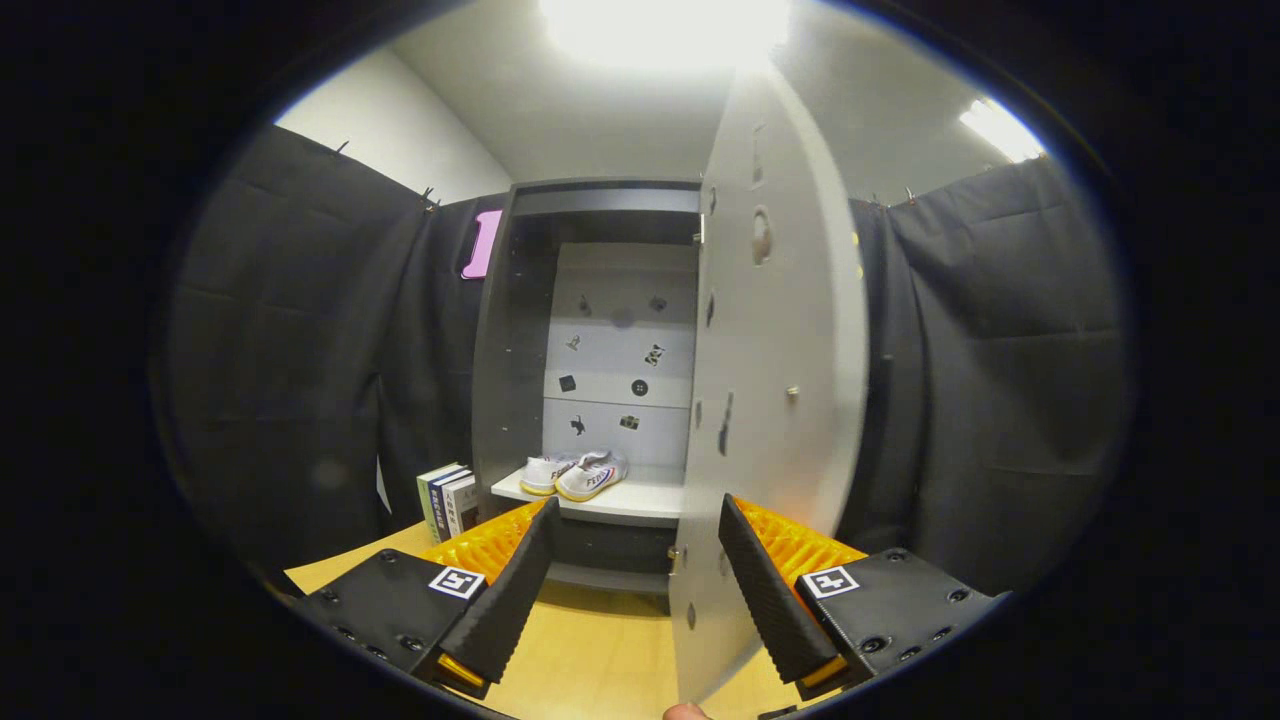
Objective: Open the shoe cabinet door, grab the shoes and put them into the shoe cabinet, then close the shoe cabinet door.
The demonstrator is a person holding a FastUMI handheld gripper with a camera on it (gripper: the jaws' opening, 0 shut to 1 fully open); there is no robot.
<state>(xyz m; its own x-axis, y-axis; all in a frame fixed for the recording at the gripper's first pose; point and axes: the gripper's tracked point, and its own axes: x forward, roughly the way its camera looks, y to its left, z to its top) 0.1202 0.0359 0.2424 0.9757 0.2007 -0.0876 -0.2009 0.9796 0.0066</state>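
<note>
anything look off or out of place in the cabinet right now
Nothing stands out. The shoes sit side by side, upright, on the cabinet shelf, the door hangs open, and the tongs are open and empty.

two shoes [575, 474]; three books [447, 498]

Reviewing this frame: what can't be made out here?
- Cabinet right side, gripper view: hidden behind the open door.
- Lower shelf: blocked by the open tongs.
- Far shoe of the shoes: mostly covered by the near one.
- Books: spines too small.
</note>
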